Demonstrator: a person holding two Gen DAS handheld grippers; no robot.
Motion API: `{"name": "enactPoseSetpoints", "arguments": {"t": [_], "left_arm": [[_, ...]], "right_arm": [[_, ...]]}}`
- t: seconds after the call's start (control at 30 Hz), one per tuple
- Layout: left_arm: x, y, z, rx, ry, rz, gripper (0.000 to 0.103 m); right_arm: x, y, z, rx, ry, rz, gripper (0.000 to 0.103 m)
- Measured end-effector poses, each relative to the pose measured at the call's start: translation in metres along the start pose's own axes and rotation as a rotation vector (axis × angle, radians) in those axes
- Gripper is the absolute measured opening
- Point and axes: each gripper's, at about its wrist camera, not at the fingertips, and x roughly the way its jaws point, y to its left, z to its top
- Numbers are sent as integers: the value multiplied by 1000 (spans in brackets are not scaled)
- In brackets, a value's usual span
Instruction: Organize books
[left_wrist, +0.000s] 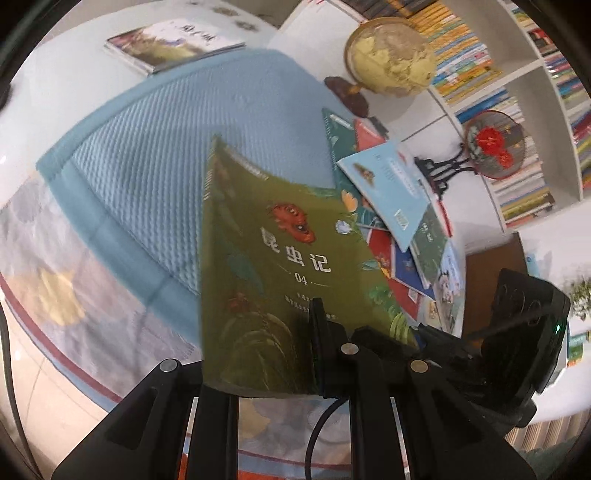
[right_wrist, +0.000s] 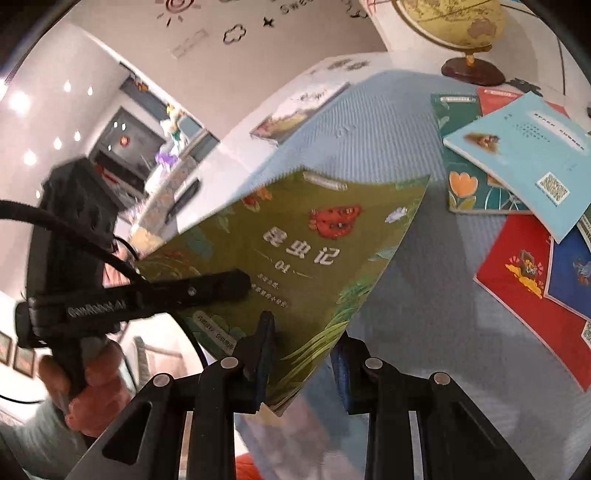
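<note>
- Green book (left_wrist: 280, 254) held tilted above the blue mat (left_wrist: 147, 155) on the table (left_wrist: 55, 74).
- Left gripper (left_wrist: 332, 332) fingers clamped on the book's lower edge.
- Right gripper (right_wrist: 303, 354) fingers clamped on its near corner.
- Loose pile of books (right_wrist: 517, 184) lies to the right, near the globe (left_wrist: 391, 55).

shelf book spines (left_wrist: 476, 62) unreadable, globe (right_wrist: 454, 22) cropped

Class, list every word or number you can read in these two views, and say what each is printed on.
"昆虫记" and "04": cover of the green book.
"OnRobot": partly blurred, on the left gripper.
Small print on the green book, the pale blue book and its QR code, the wall writing: unreadable.
</note>
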Motion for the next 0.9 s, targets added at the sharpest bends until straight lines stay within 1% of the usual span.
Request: {"name": "enactPoseSetpoints", "arguments": {"t": [0.1,0.17,0.27,0.4,0.57,0.73,0.83,0.9], "left_arm": [[-12,6,10,36,3,-49,14],[-22,12,18,81,4,-73,14],[-36,26,28,126,17,-94,14],[-52,50,40,176,26,-103,14],[-77,90,63,213,8,-101,14],[-88,115,87,231,0,-124,14],[-90,123,109,245,-8,-141,14],[-87,126,129,256,-7,-148,14]], "right_arm": [[-4,19,7,33,-49,-20,28],[-2,32,8,50,-77,-39,28],[7,57,11,92,-111,-64,28],[28,89,16,139,-145,-72,28],[61,123,30,170,-161,-43,29],[82,154,48,176,-186,-59,29],[91,162,69,175,-195,-67,29],[97,163,87,162,-197,-77,29]]}}
